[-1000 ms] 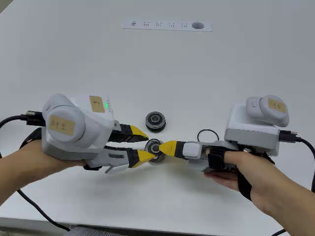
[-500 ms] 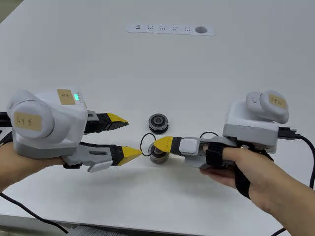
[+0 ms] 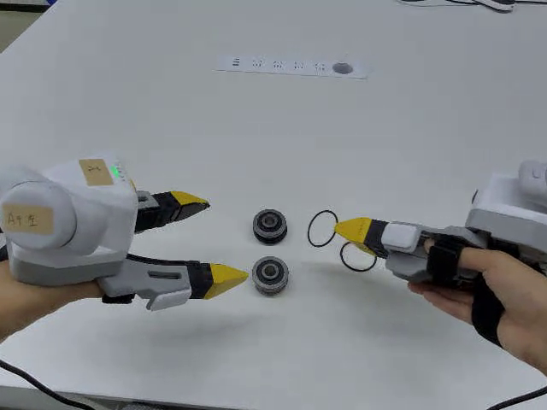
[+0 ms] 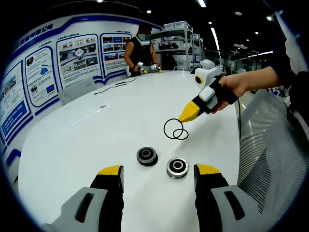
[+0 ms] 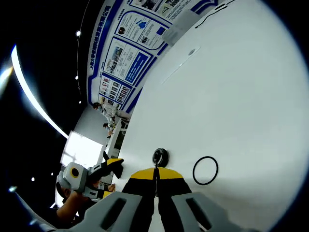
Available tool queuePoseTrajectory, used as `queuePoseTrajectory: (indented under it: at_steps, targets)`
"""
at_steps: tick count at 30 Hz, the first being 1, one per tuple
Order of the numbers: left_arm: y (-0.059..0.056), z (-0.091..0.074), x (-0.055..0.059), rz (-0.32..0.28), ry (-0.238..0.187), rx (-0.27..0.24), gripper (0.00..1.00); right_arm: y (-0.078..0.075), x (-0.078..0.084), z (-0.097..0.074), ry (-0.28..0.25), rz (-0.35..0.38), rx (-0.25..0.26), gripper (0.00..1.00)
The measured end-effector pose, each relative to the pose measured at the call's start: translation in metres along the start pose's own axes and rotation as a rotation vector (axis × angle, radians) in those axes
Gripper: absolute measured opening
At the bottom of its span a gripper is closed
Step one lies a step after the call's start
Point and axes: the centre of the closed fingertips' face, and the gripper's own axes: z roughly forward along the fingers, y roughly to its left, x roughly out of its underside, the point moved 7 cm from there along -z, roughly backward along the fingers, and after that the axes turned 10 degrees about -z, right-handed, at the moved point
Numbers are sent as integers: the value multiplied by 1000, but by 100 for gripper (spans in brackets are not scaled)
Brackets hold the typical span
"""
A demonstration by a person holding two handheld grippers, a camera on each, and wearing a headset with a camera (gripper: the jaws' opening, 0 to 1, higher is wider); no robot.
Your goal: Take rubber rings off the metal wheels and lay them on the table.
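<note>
On the white tabletop [image 3: 385, 137], toward its near edge and about midway between its side edges, two small wheels are set one behind the other without touching. The dark metal wheel [image 3: 270, 226] lies farther back and the silvery metal wheel [image 3: 270, 275] just in front of it. The black rim of the farther wheel suggests that rubber is left on it, while the nearer one looks stripped; this is a judgement only.

Toward the right edge from the wheels, two thin rings are laid flat and close together, apparently put aside where they cannot be confused with the wheels. The farther black rubber ring [image 3: 310, 229] lies just beside the tip of the right gripper [image 3: 346, 229]. The nearer black rubber ring [image 3: 357, 270] lies partly under that gripper. Its jaws are pressed together, and nothing is clearly seen pinched between them.

The left gripper [image 3: 208, 239] is held low on the other side of the wheels, its jaws spread wide and aimed at them. It is probably placed so that a wheel can be steadied while a ring is pulled off.

A white power strip [image 3: 291, 66] lies near the far edge, well apart.
</note>
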Motion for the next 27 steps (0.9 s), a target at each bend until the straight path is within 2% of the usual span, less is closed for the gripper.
queuePoseTrajectory:
  at_steps: [6, 8, 10, 15, 23, 27]
  targets:
    - [1, -4, -3, -1, -21, -16, 63, -17, 7, -4, -8, 40, 61, 2]
    - [4, -6, 1, 28, 14, -29, 63, -22, 8, -4, -16, 59, 80, 2]
    - [4, -6, 2, 25, 15, -27, 62, -26, 9, -4, -22, 72, 109, 2]
    - [2, -9, -3, -37, -47, -19, 61, -32, 12, -5, -1, 46, 159, 2]
    - [-1, -9, -2, -37, -44, -17, 60, -37, 16, -10, 10, 21, 211, 2]
    - [-1, -9, -3, -42, -46, -18, 60, -37, 16, -11, 11, 2, 220, 6]
